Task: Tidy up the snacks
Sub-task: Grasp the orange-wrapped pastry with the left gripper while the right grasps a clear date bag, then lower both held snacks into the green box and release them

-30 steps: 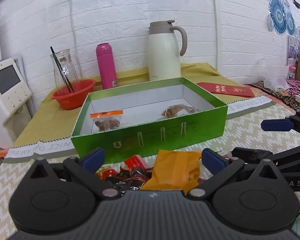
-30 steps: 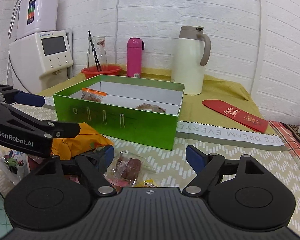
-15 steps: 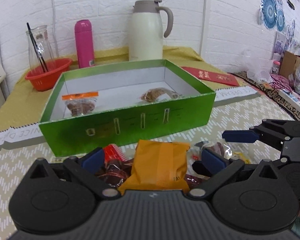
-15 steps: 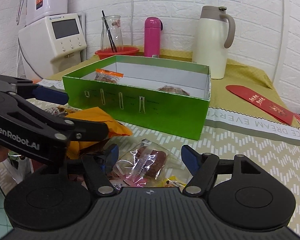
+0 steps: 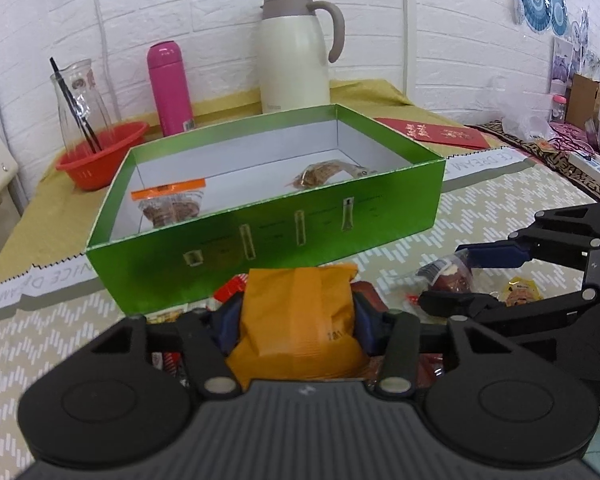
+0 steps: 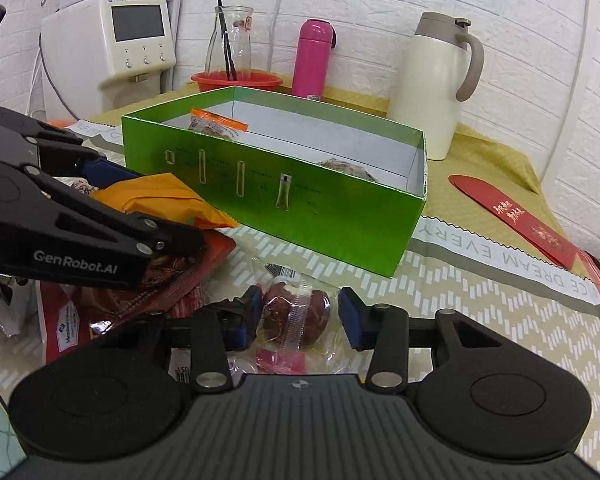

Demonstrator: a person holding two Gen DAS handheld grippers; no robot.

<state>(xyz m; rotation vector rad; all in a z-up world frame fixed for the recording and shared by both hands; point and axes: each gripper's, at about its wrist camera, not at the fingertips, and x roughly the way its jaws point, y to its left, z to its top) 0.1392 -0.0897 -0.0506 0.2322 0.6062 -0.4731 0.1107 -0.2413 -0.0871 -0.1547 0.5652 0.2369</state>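
Observation:
An open green box (image 5: 268,232) stands on the table, with two clear-wrapped snacks inside, one with an orange strip (image 5: 168,204) and a brown one (image 5: 324,172). My left gripper (image 5: 296,320) is shut on an orange packet (image 5: 300,320) in front of the box. It also shows in the right wrist view (image 6: 168,196). My right gripper (image 6: 300,316) straddles a clear-wrapped dark red snack (image 6: 296,312); its left pad touches the wrapper and a gap remains on the right. The box also shows there (image 6: 284,204).
A pile of red and dark snack packets (image 6: 112,300) lies under the left gripper. Behind the box stand a cream thermos jug (image 5: 296,52), a pink bottle (image 5: 170,88), a glass carafe in a red bowl (image 5: 100,152), a red envelope (image 6: 516,216) and a white appliance (image 6: 112,44).
Both grippers moved down and forward onto the snack pile. My left gripper closed on the orange packet. My right gripper narrowed around the dark red snack.

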